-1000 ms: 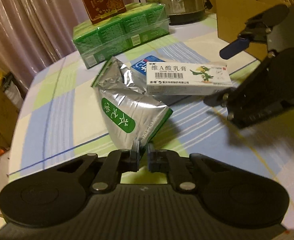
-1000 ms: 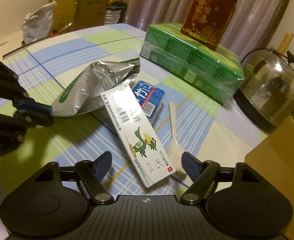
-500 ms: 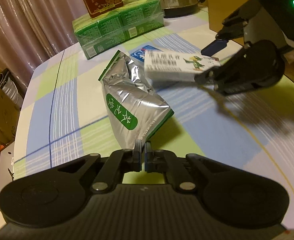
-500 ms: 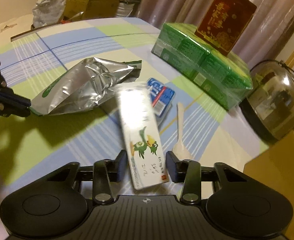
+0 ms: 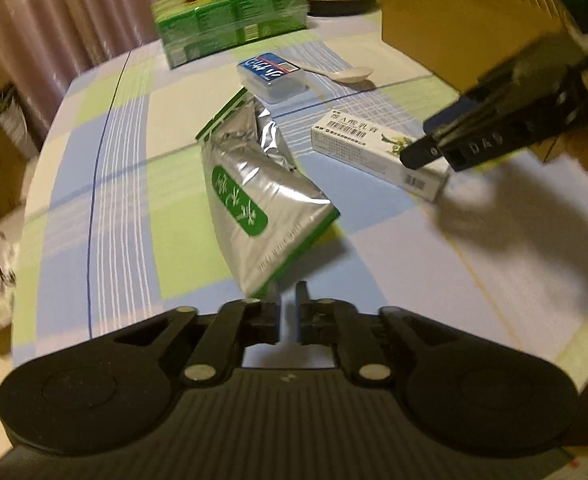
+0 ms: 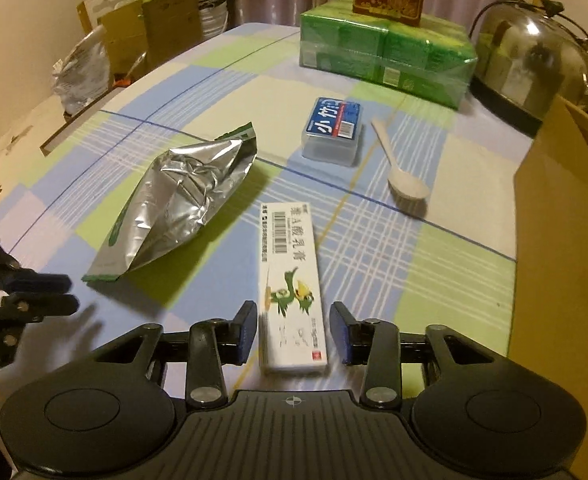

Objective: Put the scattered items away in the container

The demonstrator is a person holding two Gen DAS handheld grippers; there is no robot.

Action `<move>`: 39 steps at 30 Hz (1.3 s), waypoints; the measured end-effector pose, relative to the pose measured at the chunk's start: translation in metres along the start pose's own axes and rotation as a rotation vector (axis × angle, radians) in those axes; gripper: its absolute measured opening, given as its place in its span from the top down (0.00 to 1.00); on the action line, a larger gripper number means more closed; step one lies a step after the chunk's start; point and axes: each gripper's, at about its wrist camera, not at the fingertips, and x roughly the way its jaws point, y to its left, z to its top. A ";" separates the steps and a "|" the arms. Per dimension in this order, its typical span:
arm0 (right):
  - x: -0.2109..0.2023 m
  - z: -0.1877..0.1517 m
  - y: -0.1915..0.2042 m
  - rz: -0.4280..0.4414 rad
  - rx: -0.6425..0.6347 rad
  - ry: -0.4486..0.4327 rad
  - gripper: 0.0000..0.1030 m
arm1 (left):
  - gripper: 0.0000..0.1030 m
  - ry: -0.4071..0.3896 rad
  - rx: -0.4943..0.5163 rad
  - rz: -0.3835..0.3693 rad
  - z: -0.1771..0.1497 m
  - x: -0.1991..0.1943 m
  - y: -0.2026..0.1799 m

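The white ointment box [image 6: 291, 280] is seen lying between the two pads of the right claw [image 6: 294, 334], its long axis running straight away from the claw, along the line of the fingers. The jaws are opening: a gap is visible between the right pad and the box, while the left pad sits just beside its edge, so the box is not judged to be pinched. Whether the box rests on the tabletop [image 6: 374, 240] or is partly lifted cannot be told. The cardboard container [image 6: 566, 240] stands to the right of this claw, near it, so the right hand is judged the nearer one for the delivery.

The left claw [image 5: 288, 310] is closed on a bottom corner of the silver foil pouch [image 5: 253, 196], which hangs tilted with its crumpled, opened top toward the far side. A blue-labelled plastic case [image 6: 332, 132] and a white spoon [image 6: 402, 176] are left on the tabletop, farther off.
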 end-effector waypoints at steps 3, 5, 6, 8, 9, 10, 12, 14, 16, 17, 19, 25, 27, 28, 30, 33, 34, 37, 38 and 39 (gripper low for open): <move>-0.006 -0.003 -0.002 -0.010 0.009 -0.017 0.39 | 0.69 0.018 -0.062 -0.016 0.004 -0.008 0.013; -0.008 -0.003 -0.005 -0.009 0.019 -0.028 0.38 | 0.64 0.018 -0.100 -0.012 0.014 -0.012 0.024; -0.010 -0.003 -0.006 -0.007 0.023 -0.032 0.38 | 0.53 0.018 -0.120 -0.011 0.020 -0.012 0.029; -0.010 -0.003 -0.006 -0.005 0.026 -0.040 0.36 | 0.20 0.014 -0.161 -0.006 0.036 -0.010 0.038; -0.010 -0.002 -0.007 -0.002 0.029 -0.046 0.35 | 0.10 0.007 -0.169 -0.004 0.044 -0.009 0.040; -0.010 -0.003 -0.008 0.004 0.034 -0.050 0.35 | 0.10 0.006 -0.178 -0.010 0.053 -0.005 0.043; -0.010 -0.003 -0.009 0.009 0.040 -0.055 0.33 | 0.10 0.020 -0.215 -0.027 0.070 0.006 0.050; -0.008 -0.003 -0.011 0.010 0.039 -0.060 0.31 | 0.10 0.052 -0.230 -0.033 0.088 0.022 0.054; -0.007 -0.003 -0.011 0.003 0.031 -0.063 0.30 | 0.10 0.087 -0.230 -0.040 0.100 0.039 0.055; -0.006 -0.004 -0.011 0.002 0.025 -0.066 0.30 | 0.10 0.107 -0.222 -0.040 0.105 0.048 0.054; -0.005 -0.006 -0.012 0.008 0.016 -0.074 0.30 | 0.10 0.138 -0.218 -0.056 0.111 0.063 0.051; 0.004 -0.013 -0.016 0.012 0.012 -0.074 0.29 | 0.11 0.204 -0.174 -0.037 0.119 0.096 0.040; 0.007 -0.015 -0.018 0.011 0.016 -0.074 0.29 | 0.16 0.223 -0.155 -0.026 0.121 0.103 0.038; 0.008 -0.017 -0.019 0.014 0.019 -0.076 0.29 | 0.17 0.230 -0.146 -0.018 0.121 0.106 0.037; 0.010 -0.018 -0.019 0.022 0.021 -0.078 0.29 | 0.24 0.249 -0.134 -0.009 0.122 0.111 0.036; 0.011 -0.018 -0.018 0.027 0.024 -0.080 0.29 | 0.28 0.266 -0.120 0.003 0.120 0.115 0.036; 0.012 -0.018 -0.018 0.029 0.026 -0.081 0.29 | 0.28 0.264 -0.120 0.001 0.120 0.115 0.037; 0.010 -0.017 -0.017 0.033 0.027 -0.085 0.29 | 0.34 0.254 -0.092 -0.004 0.117 0.112 0.036; 0.010 -0.016 -0.017 0.036 0.025 -0.084 0.29 | 0.38 0.249 -0.081 -0.006 0.116 0.109 0.035; 0.010 -0.016 -0.016 0.039 0.023 -0.085 0.29 | 0.42 0.247 -0.073 -0.006 0.116 0.107 0.034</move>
